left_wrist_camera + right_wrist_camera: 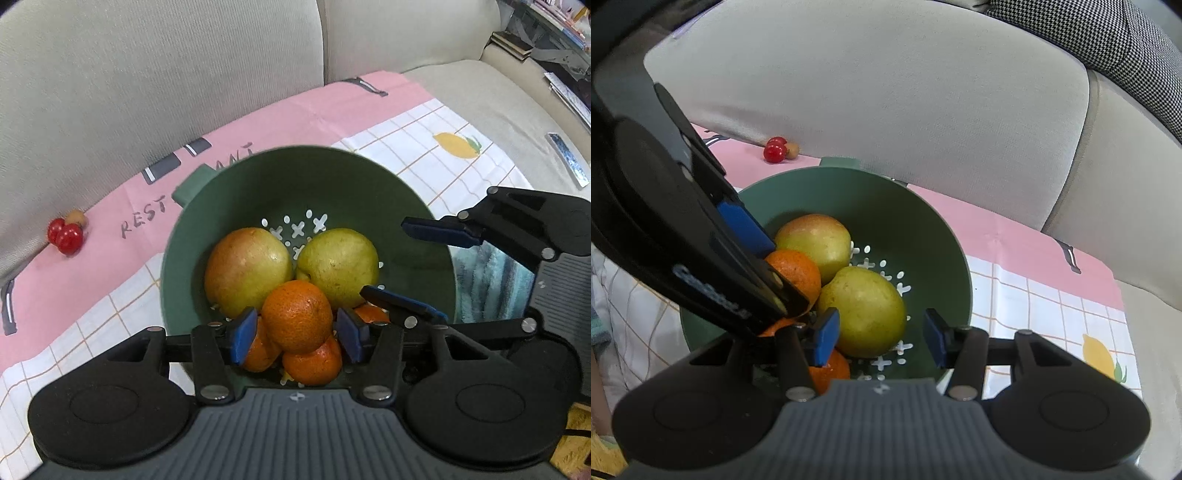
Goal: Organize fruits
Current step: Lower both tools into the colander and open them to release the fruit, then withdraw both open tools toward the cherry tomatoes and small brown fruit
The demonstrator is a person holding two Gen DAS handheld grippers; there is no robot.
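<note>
A green colander (pixel 369 184) (pixel 886 206) sits on a pink and white cloth. It holds a reddish-green apple (pixel 247 271) (pixel 816 238), a yellow-green apple (pixel 338 266) (pixel 866 310) and several oranges. My left gripper (pixel 297 334) (pixel 786 275) points down into the colander. The top orange (pixel 297 317) (pixel 798 271) lies between its blue pads (pixel 243 334) with a thin gap on each side, so it is open. My right gripper (pixel 881 338) (pixel 384 258) hangs open over the colander's rim, holding nothing. Two red cherry tomatoes (pixel 64 234) (pixel 775 150) and a small tan fruit (pixel 77 218) lie on the cloth against the cushion.
The cloth (pixel 424 147) (pixel 1034 295) is spread on a beige sofa seat, with back cushions (pixel 147 74) (pixel 868 92) close behind the colander. Books (pixel 513 42) and papers are stacked beyond the sofa arm at the far right. A silvery strip (pixel 569 160) lies on the seat.
</note>
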